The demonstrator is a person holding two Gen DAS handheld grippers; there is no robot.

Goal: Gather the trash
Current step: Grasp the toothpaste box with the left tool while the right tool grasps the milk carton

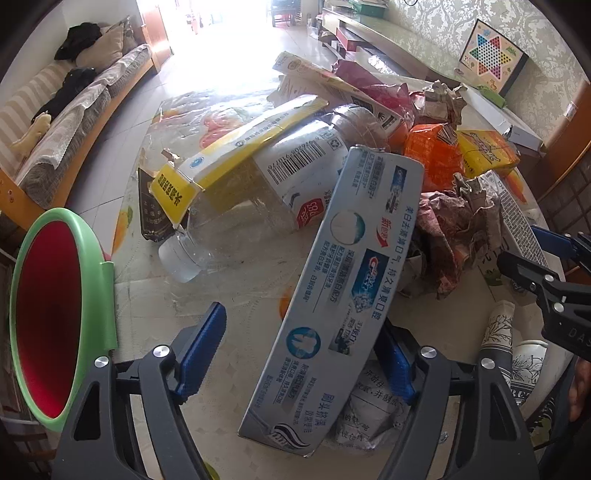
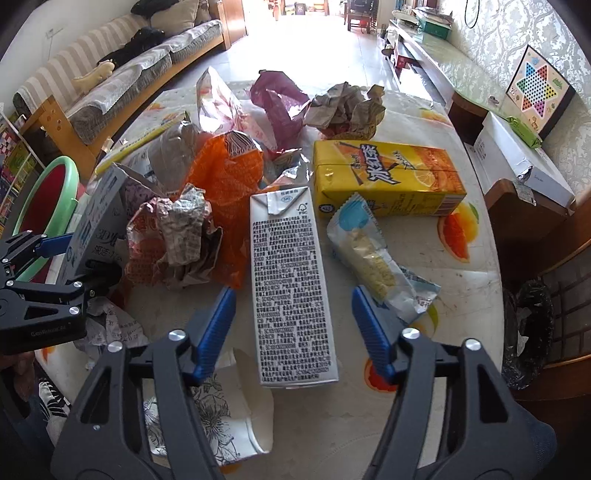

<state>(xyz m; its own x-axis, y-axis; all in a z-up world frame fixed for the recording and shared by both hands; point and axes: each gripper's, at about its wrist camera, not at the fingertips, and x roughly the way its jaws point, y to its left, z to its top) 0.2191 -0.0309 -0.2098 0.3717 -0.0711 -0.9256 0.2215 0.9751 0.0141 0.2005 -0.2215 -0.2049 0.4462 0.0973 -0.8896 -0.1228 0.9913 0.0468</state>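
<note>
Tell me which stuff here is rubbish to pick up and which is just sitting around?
Rubbish for the job:
- long grey-blue toothpaste box
- tall white printed carton
- yellow drink carton
- clear plastic bottle
- crumpled newspaper ball
- green-rimmed red bin

Just lying about:
- striped sofa
- colourful star board game
- white long box

Daylight blows out the far doorway [image 1: 221,22], glaring off the floor; fisheye edges curve, darkly vignetted.

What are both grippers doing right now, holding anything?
Left gripper: open, astride the toothpaste box, not gripping.
Right gripper: open, astride the white carton, not gripping.
</note>
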